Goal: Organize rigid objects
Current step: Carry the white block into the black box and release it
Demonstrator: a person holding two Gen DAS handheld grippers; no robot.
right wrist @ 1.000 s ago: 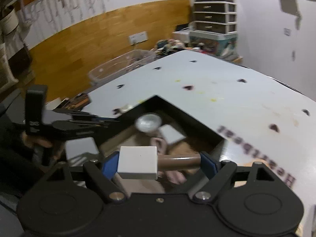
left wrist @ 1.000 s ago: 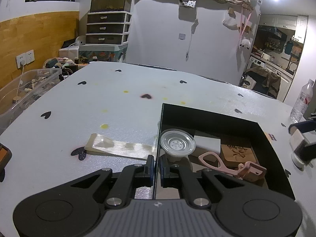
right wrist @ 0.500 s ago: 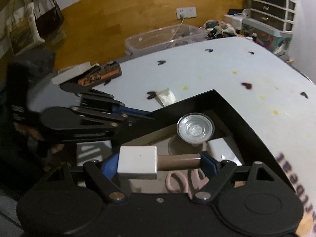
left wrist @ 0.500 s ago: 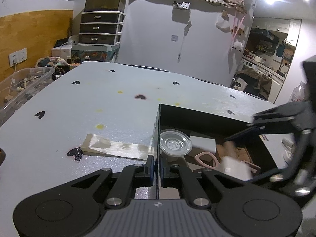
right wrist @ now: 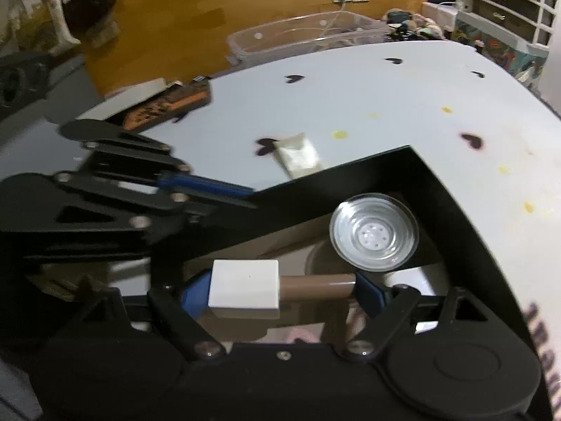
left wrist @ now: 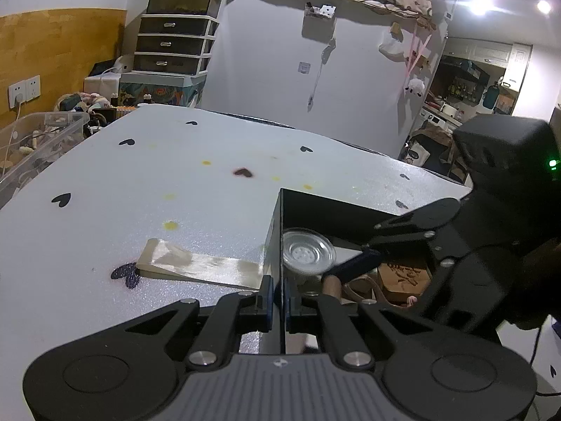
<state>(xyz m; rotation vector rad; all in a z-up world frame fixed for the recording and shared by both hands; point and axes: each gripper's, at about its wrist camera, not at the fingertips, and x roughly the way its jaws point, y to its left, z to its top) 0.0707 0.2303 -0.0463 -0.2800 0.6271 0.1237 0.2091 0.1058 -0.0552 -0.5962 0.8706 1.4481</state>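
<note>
Left gripper (left wrist: 277, 298): jaws together, pinching the near-left wall of the black box (left wrist: 280, 231). Box sits on the white table (left wrist: 140, 189), which is printed with black hearts.

Right gripper (right wrist: 282, 286): clamped on a stamp (right wrist: 266, 287), white block at one end, brown cylinder at the other, held crosswise above the box interior. In the left view this gripper (left wrist: 350, 266) covers the right half of the box and hides most of its contents.

In the box: clear round dish (right wrist: 374, 232) with small holes at its centre, near the left wall; a brown card (left wrist: 403, 277); a pink item (right wrist: 301, 335), mostly hidden.

On the table, left of the box: pale flat strip (left wrist: 200, 263), one end at a heart print, the other touching the box wall. Farther off: orange-and-dark flat box (right wrist: 161, 108) at the table edge. Beyond the edge: clear bin (right wrist: 301, 35).

Writing: dark letters on the table by the box's right side (right wrist: 540, 343), cut off, not readable.
</note>
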